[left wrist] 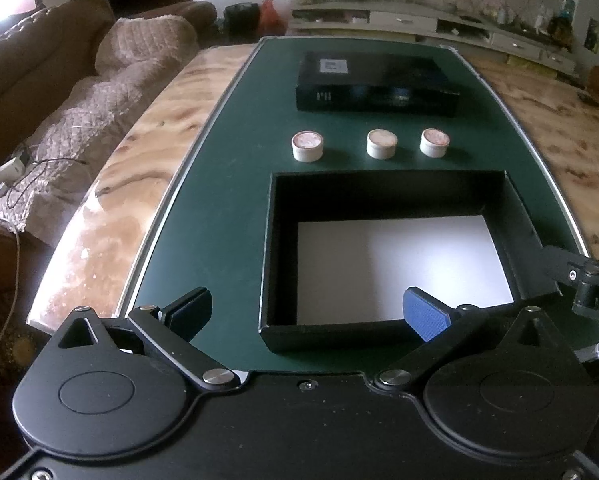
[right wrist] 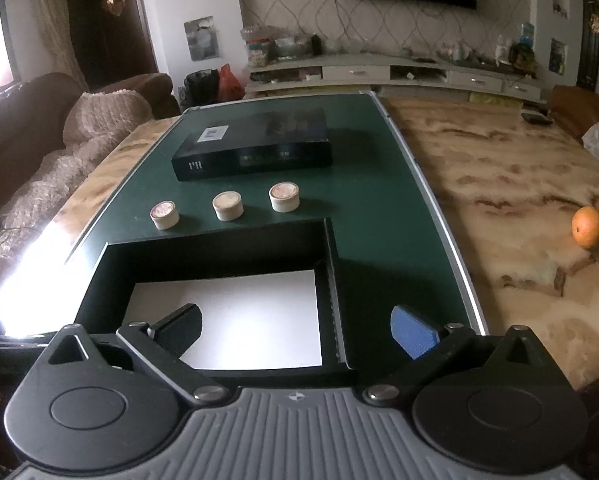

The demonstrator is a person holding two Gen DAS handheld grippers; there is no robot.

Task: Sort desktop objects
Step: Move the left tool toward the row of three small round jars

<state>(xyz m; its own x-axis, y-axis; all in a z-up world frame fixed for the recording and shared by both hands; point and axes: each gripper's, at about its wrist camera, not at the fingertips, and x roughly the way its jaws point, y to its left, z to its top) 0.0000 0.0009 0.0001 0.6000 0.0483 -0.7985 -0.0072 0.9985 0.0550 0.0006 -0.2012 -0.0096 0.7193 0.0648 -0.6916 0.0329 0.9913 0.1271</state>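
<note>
Left gripper and right gripper both tilt downward, jaws spread wide and empty, over the open box just ahead.

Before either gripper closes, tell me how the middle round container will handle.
The middle round container is squat and flat-bottomed, so it probably won't tip. Tipped onto its curved side it could roll. It looks small and likely light, so a nudge may slide it across the smooth green mat; its lid may be loose, which I can't tell.
</note>
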